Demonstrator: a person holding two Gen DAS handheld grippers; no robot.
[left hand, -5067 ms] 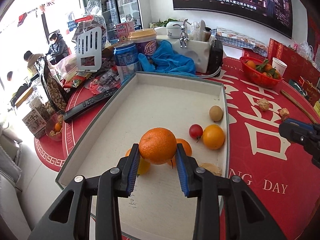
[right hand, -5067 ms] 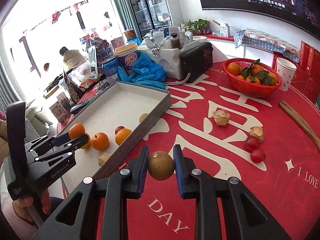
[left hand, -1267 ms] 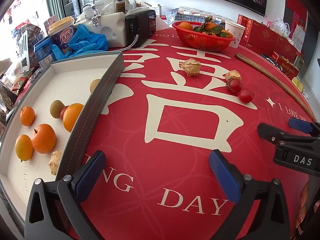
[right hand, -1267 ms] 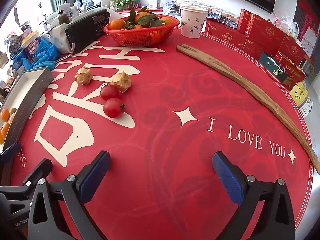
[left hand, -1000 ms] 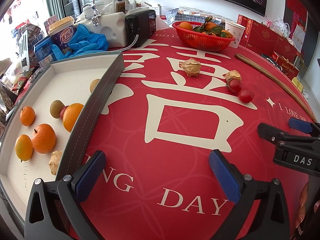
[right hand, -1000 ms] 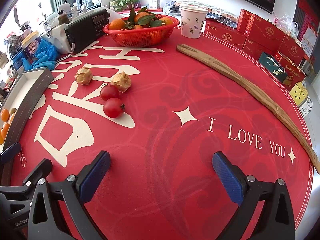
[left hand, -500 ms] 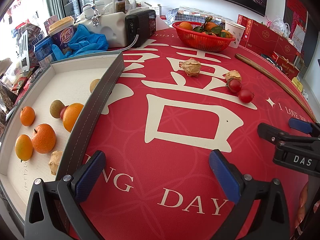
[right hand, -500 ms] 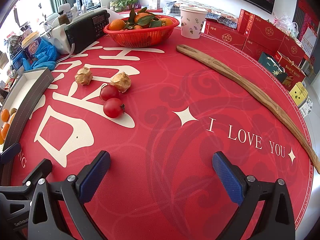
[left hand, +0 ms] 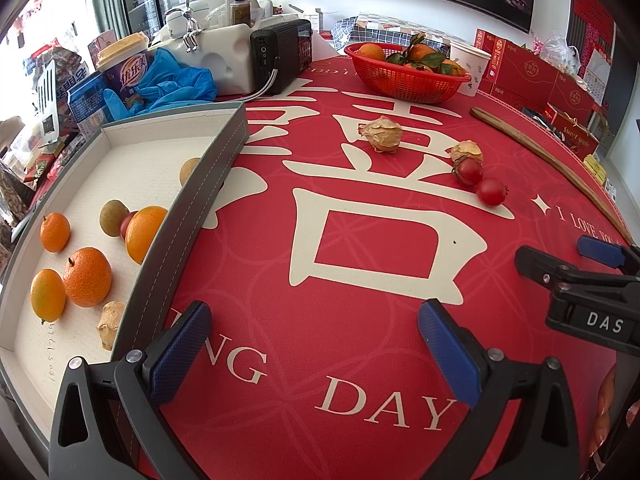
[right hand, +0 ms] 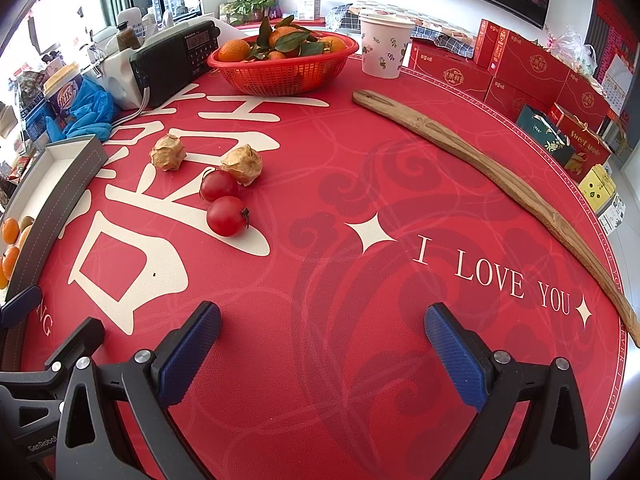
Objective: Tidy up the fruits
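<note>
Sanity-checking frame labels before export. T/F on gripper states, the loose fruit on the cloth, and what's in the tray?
1. Both grippers are open and hold nothing. True: left gripper, right gripper.
2. Two red tomatoes lie on the red tablecloth, outside the tray. True.
3. The grey tray holds no fruit. False: several orange citrus fruits lie in it.
4. The wooden stick lies inside the red basket. False: it lies on the cloth beside the basket.
5. Two papery husked fruits sit near the tomatoes. True.
</note>
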